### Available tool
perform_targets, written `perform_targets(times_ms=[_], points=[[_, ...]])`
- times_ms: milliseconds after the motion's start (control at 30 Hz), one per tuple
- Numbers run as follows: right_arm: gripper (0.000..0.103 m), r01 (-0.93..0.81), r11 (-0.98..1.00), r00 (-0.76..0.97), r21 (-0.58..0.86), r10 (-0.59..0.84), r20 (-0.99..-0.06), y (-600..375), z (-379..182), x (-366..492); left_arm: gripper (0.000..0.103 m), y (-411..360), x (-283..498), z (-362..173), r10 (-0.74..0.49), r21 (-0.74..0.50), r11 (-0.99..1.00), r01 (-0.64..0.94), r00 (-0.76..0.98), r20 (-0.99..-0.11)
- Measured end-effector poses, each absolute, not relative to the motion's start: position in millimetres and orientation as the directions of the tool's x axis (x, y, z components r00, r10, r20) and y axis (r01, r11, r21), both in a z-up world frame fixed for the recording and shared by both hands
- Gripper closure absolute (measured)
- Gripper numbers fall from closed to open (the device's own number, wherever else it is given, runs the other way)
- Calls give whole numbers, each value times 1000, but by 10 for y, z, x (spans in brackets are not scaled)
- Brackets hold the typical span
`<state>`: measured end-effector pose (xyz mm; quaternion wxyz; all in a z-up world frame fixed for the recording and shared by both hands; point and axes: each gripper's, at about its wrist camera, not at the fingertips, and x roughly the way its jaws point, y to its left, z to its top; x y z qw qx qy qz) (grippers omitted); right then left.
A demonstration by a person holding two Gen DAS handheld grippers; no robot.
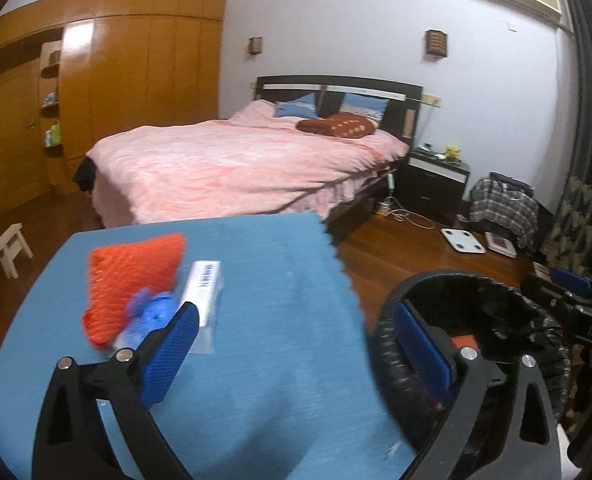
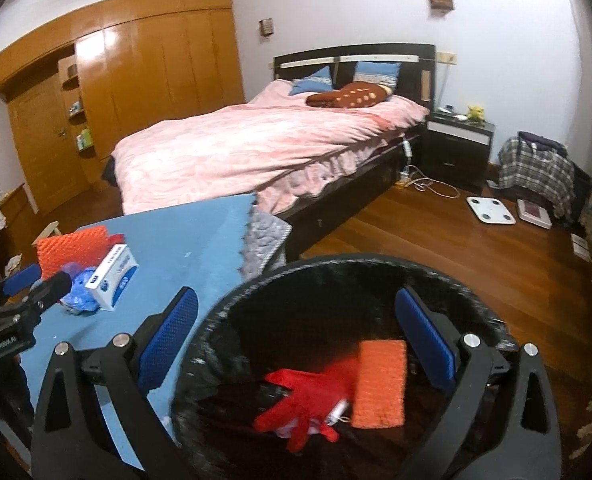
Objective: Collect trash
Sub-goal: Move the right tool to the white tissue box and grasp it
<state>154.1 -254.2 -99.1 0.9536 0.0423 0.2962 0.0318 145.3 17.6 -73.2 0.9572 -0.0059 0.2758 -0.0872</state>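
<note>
At left of my left wrist view, an orange sponge, blue wad and white box lie on the blue table; my left gripper is spread, empty. Right gripper spread over the black bin, red glove inside

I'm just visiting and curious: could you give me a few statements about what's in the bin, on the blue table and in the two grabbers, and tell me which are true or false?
1. A red glove lies inside the black bin. True.
2. The right gripper is clamped on an orange sponge. False: it is open and holds nothing.
3. A white box lies on the blue table. True.
4. The left gripper holds the crumpled blue glove. False: it is open and empty.
5. The bin is empty. False: it also holds an orange sponge.
</note>
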Motion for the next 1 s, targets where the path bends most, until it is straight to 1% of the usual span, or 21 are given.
perform_targets(times_ms=[567,800,1000], points=[[7,-207,973,775,103,227,-590,-1399,-1183,2050,7,1336,1450,-958,45,-32,997,-74,839,-543],[7,-244,964,757,104,256,-602,-1010,-1309,2262,8,1667,1502,-1142,84,-32,992,-123,818,-569],[7,-270,957,740,110,279,-612,-718,-1453,2384,8,1861,1527,-1261,94,-34,990,-138,812,-575]])
